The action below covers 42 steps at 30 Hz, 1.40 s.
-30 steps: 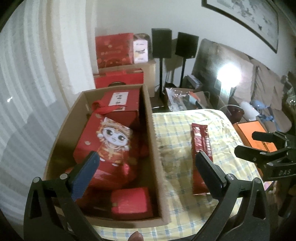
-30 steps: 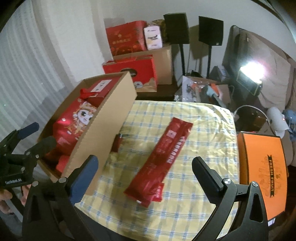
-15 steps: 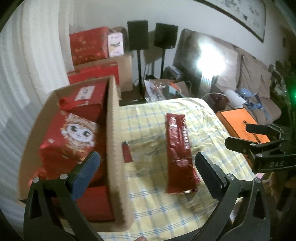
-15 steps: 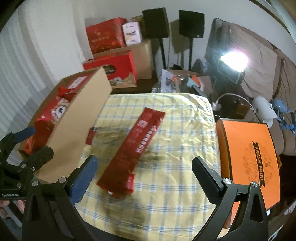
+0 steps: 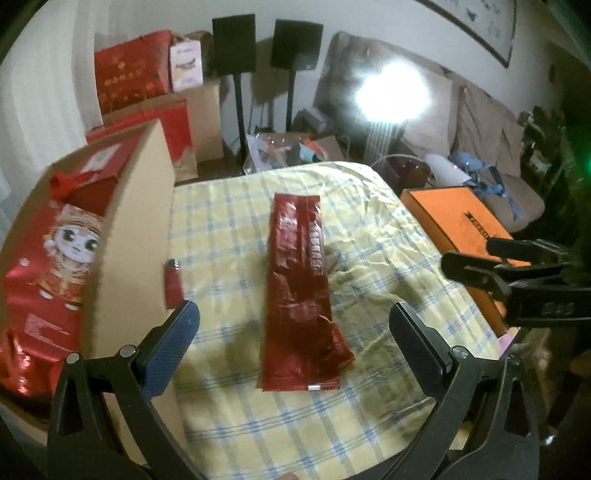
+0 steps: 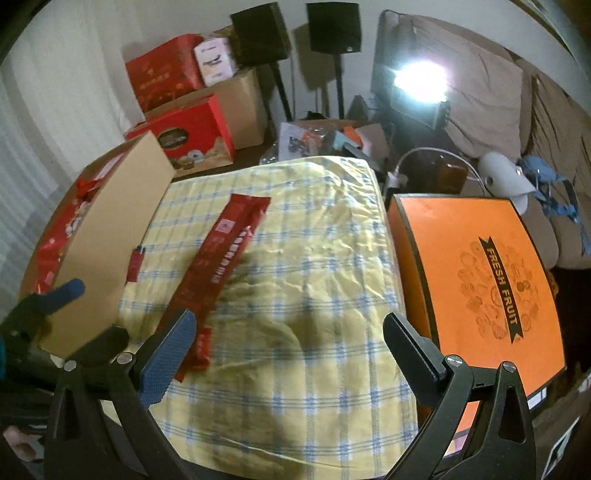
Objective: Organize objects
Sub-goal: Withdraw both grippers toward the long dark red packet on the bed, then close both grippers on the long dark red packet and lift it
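Checked yellow cloth (image 5: 240, 221) covers the bench in the left wrist view, and a long red foil packet (image 5: 301, 291) lies flat along its middle, its near end between the two fingers of the left claw (image 5: 293, 338). That claw hangs above the cloth with its fingers spread wide, gripping nothing. To the left stands a cardboard box (image 5: 129, 236), touching the cloth's edge, packed with red gift bags, one bearing a cartoon doll face (image 5: 75, 243). A small red lighter (image 5: 173, 282) lies on the cloth just beside the box wall. At the right edge the right claw (image 5: 480, 258) shows in side view, also spread, in front of an orange box (image 5: 454, 218).

From the right wrist view, the red foil packet (image 6: 218, 273) runs diagonally across the cloth (image 6: 314, 277), its near end just beside the blue pad of the right claw (image 6: 288, 339), whose fingers stand well apart and empty. The cardboard box (image 6: 107, 236) sits at the left, with the lighter (image 6: 136, 264) against its wall. The orange box (image 6: 480, 280), printed FRESH FRUIT, lies just beside the cloth on the right. The left claw (image 6: 79, 314) shows low at the left, fingers apart. Behind the bench are stacked red cartons (image 6: 184, 129), two black speakers (image 6: 295, 31) and a bright lamp (image 6: 419, 81).
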Available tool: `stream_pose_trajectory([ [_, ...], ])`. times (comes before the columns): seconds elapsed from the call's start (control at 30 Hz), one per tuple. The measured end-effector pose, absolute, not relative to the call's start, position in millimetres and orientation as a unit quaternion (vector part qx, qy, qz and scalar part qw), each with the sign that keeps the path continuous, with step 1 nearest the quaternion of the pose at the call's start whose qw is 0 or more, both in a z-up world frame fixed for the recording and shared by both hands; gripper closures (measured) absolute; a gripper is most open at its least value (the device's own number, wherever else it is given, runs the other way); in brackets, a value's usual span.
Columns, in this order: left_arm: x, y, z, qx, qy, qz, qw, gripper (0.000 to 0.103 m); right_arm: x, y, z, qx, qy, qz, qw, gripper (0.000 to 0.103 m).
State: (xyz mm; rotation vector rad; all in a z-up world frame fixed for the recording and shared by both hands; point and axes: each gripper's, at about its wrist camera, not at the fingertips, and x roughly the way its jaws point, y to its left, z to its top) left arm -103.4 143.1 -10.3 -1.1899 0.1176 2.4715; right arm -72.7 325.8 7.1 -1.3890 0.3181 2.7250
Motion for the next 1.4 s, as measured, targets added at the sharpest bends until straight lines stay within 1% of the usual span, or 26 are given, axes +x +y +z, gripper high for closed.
stream_pose_trajectory([
  [0.13, -113, 154, -29, -0.438, 0.039, 0.877, 0.193, 0.001, -71, 339, 3, -0.447, 0.128, 0.885, 0.036, 0.001],
  [0.27, -128, 166, -50, -0.457, 0.056, 0.87, 0.176, 0.003, -72, 343, -4, -0.451, 0.132, 0.882, 0.038, 0.001],
  [0.37, -136, 170, -63, -0.473, 0.063, 0.862, 0.169, 0.011, -72, 344, -10, -0.456, 0.129, 0.88, 0.039, 0.001],
  [0.47, -138, 170, -74, -0.482, 0.065, 0.857, 0.17, 0.012, -75, 345, -16, -0.46, 0.136, 0.877, 0.032, 0.002],
  [0.53, -138, 171, -79, -0.487, 0.065, 0.853, 0.174, 0.021, -78, 345, -20, -0.463, 0.144, 0.874, 0.023, 0.005],
  [0.6, -137, 171, -83, -0.493, 0.067, 0.849, 0.179, 0.038, -84, 344, -23, -0.467, 0.152, 0.871, 0.013, 0.008],
  [0.67, -136, 172, -87, -0.498, 0.072, 0.845, 0.182, 0.046, -90, 341, -26, -0.469, 0.158, 0.869, 0.003, 0.01],
  [0.73, -136, 171, -88, -0.496, 0.067, 0.846, 0.185, 0.047, -95, 336, -29, -0.47, 0.169, 0.866, -0.012, 0.01],
  [0.8, -138, 167, -87, -0.497, 0.051, 0.845, 0.191, 0.05, -101, 331, -32, -0.471, 0.183, 0.863, -0.028, 0.012],
  [0.87, -139, 163, -85, -0.499, 0.031, 0.843, 0.2, 0.052, -107, 326, -36, -0.474, 0.194, 0.858, -0.044, 0.016],
  [0.93, -140, 161, -83, -0.503, 0.018, 0.839, 0.207, 0.053, -113, 321, -41, -0.477, 0.207, 0.852, -0.06, 0.018],
  [1.0, -140, 158, -82, -0.505, 0.006, 0.836, 0.214, 0.053, -120, 316, -46, -0.479, 0.224, 0.845, -0.079, 0.023],
  [1.07, -139, 157, -83, -0.507, -0.005, 0.834, 0.219, 0.053, -128, 312, -54, -0.484, 0.248, 0.833, -0.1, 0.034],
  [1.13, -139, 156, -84, -0.51, -0.016, 0.829, 0.228, 0.053, -136, 309, -62, -0.49, 0.266, 0.822, -0.114, 0.041],
  [1.17, -138, 155, -83, -0.511, -0.021, 0.828, 0.231, 0.053, -139, 307, -65, -0.493, 0.27, 0.818, -0.119, 0.047],
  [1.2, -138, 155, -83, -0.51, -0.023, 0.827, 0.233, 0.053, -142, 304, -66, -0.495, 0.272, 0.816, -0.122, 0.051],
  [1.27, -137, 154, -81, -0.509, -0.029, 0.827, 0.235, 0.053, -144, 300, -68, -0.498, 0.272, 0.814, -0.127, 0.063],
  [1.3, -137, 154, -81, -0.509, -0.032, 0.827, 0.236, 0.053, -145, 298, -69, -0.5, 0.271, 0.813, -0.128, 0.065],
  [1.33, -137, 153, -80, -0.508, -0.035, 0.827, 0.236, 0.053, -146, 297, -68, -0.501, 0.27, 0.812, -0.129, 0.071],
  [1.37, -137, 154, -79, -0.508, -0.036, 0.827, 0.237, 0.054, -146, 296, -68, -0.5, 0.27, 0.812, -0.13, 0.079],
  [1.4, -137, 153, -78, -0.507, -0.037, 0.828, 0.237, 0.054, -147, 294, -67, -0.501, 0.267, 0.813, -0.129, 0.082],
])
